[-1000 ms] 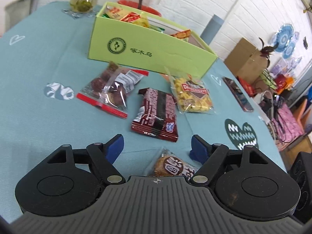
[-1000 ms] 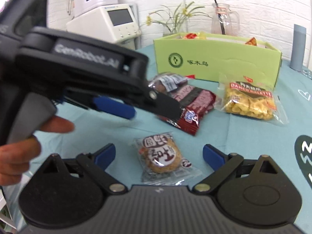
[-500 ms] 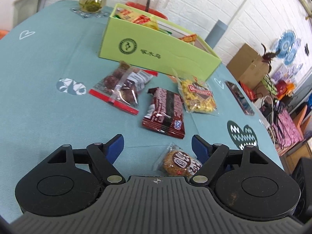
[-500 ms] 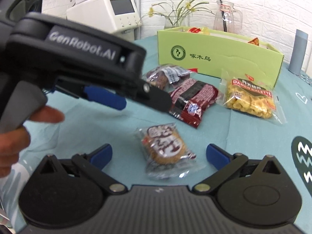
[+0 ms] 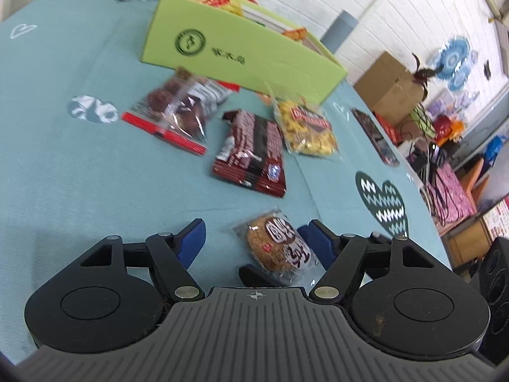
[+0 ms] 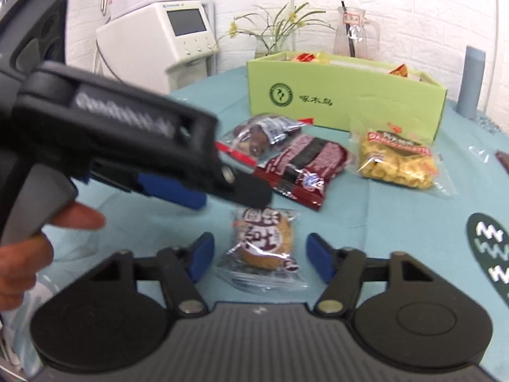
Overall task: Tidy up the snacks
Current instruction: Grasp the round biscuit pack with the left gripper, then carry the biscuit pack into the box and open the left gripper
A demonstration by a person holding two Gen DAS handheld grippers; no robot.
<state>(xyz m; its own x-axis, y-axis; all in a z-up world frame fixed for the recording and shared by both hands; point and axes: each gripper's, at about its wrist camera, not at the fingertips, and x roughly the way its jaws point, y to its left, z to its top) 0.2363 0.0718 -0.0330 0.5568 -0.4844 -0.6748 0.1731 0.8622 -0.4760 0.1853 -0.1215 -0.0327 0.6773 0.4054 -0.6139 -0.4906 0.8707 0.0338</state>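
A round cookie in a clear wrapper [image 5: 278,248] lies on the teal tablecloth, near my left gripper's [image 5: 254,242] right finger; the jaws are open. In the right wrist view the cookie [image 6: 262,238] lies between the open fingers of my right gripper [image 6: 259,256]. The left gripper [image 6: 203,191] reaches in from the left above the cookie. Behind lie a dark red snack pack [image 5: 251,152], a yellow chips bag [image 5: 307,127] and a bag of dark dates [image 5: 178,111]. A green box [image 5: 235,47] holding snacks stands behind them.
A grey cylinder [image 6: 470,79], a glass pitcher [image 6: 353,35] and a flower vase [image 6: 275,39] stand behind the box. A white machine [image 6: 165,38] is at the back left. A dark flat item [image 5: 375,137] lies near the table's right edge, cardboard boxes [image 5: 391,86] beyond.
The left gripper has moved forward and right, so the cookie now lies near its right finger. The right gripper has closed in on the cookie. Both stay open.
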